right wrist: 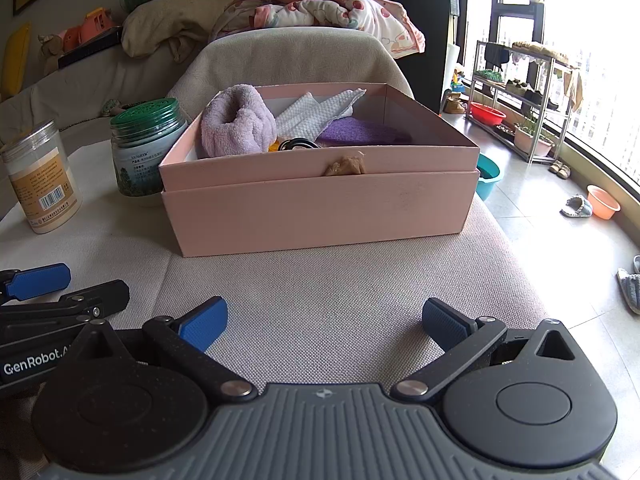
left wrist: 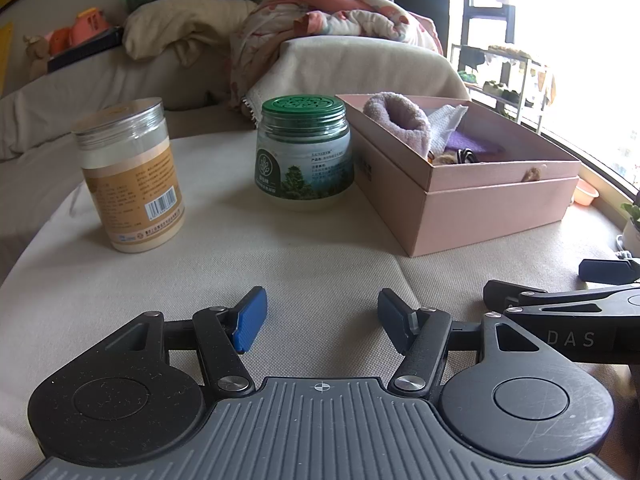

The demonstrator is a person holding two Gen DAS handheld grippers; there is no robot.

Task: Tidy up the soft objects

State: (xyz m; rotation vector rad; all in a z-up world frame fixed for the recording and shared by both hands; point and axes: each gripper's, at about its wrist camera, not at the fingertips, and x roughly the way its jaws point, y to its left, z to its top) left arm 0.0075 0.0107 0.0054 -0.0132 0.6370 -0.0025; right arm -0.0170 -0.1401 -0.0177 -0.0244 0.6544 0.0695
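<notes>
Hovering low over the beige fabric worktop (right wrist: 320, 300), both claws are spread wide, holding nothing: left claw (left wrist: 322, 318), right claw (right wrist: 325, 323). Pink box (right wrist: 320, 208) sits ahead of the right claw, holding a lilac fluffy slipper (right wrist: 236, 124), white textured cloth (right wrist: 316, 110) and purple cloth (right wrist: 360, 134). Green-lidded jar (left wrist: 304, 152) just beside the box; tan canister (left wrist: 130, 172) further left, apart.
</notes>
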